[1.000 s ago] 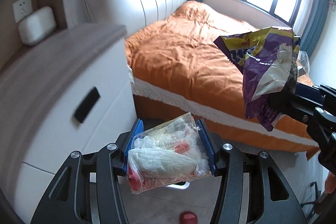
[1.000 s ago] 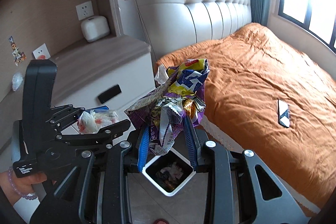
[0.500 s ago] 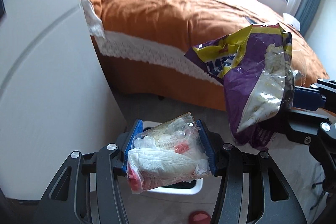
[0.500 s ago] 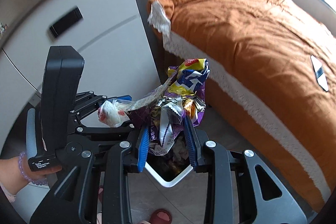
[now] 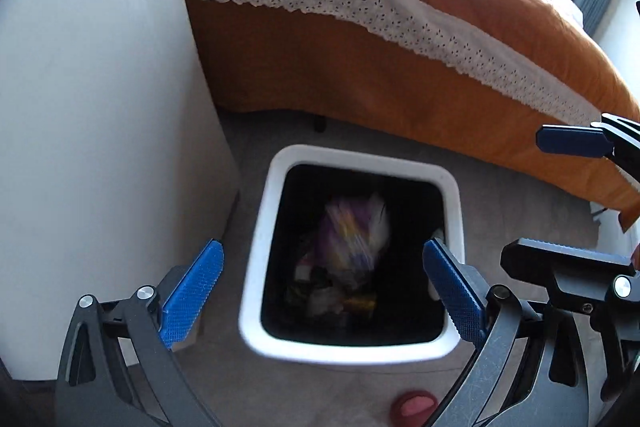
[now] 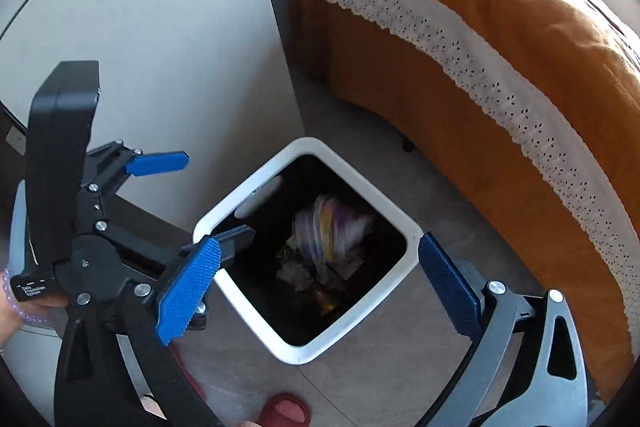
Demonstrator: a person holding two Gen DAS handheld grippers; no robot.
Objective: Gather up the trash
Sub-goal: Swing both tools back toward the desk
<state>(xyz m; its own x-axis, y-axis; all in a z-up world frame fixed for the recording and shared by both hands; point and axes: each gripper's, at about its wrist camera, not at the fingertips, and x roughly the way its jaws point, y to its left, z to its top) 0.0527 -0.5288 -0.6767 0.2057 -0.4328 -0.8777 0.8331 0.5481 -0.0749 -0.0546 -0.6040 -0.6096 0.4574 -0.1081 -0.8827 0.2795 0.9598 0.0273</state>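
A white square trash bin (image 5: 256, 267) with a black liner stands on the floor between the nightstand and the bed; it also shows in the right wrist view (image 6: 352, 331). A blurred purple and yellow snack bag (image 5: 354, 235) lies inside it on other trash, also seen in the right wrist view (image 6: 328, 227). My left gripper (image 5: 326, 291) is open and empty above the bin. My right gripper (image 6: 316, 287) is open and empty above the bin, beside the left one (image 6: 160, 163).
A white nightstand (image 5: 100, 127) stands left of the bin. The bed with an orange cover (image 5: 420, 39) and white lace trim runs along the right. A red slipper (image 6: 284, 411) is at the bottom edge on the grey floor.
Both grippers tilted down over the bin and opened. The purple snack bag and the clear plastic bag left the jaws and dropped into the bin.
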